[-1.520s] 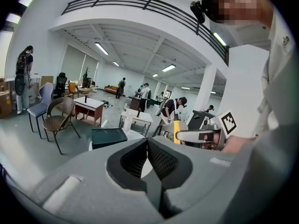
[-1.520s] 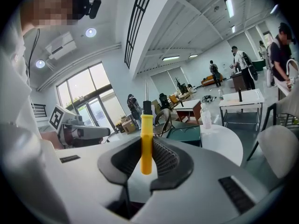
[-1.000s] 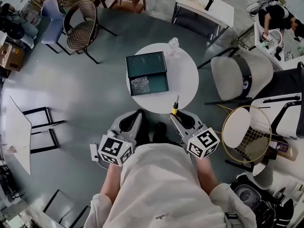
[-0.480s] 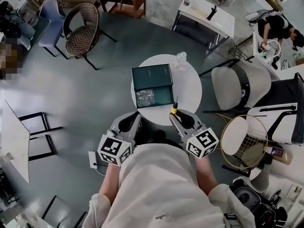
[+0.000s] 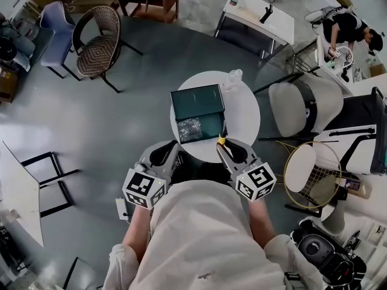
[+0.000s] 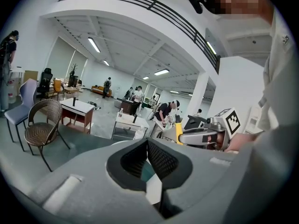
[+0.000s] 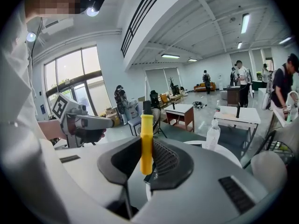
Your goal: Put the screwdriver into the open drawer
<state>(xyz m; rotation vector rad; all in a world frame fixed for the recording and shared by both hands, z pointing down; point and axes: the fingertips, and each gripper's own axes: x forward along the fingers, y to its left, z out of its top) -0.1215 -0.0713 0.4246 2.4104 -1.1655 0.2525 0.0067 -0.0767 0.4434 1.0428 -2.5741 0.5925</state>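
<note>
Yellow-handled screwdriver point(image 7: 146, 143) with a dark shaft stands upright in the right gripper point(image 5: 222, 147), and the jaws are clamped on that handle, black ribbed pads pressing it from both sides. From the head view the shaft points away from the person, its tip right at the near right corner of the open dark green drawer point(image 5: 204, 127). How high above it the tip sits, I cannot tell. That drawer is pulled out toward the person from a flat dark green box point(image 5: 196, 99), and a crinkly silvery packet point(image 5: 189, 129) lies in its left part. Box and drawer rest on a small round white table point(image 5: 245, 110). A clear plastic bottle point(image 5: 233, 77) stands at the table's far edge, just beside the box's far right corner. Over to the left gripper point(image 5: 175, 145): its jaw tips are together with nothing between them, and through the loop behind them a sliver of green drawer and white tabletop shows. It hovers at the table's near left edge, side by side with the right gripper, in front of the person's pale shirt point(image 5: 202, 234).
</note>
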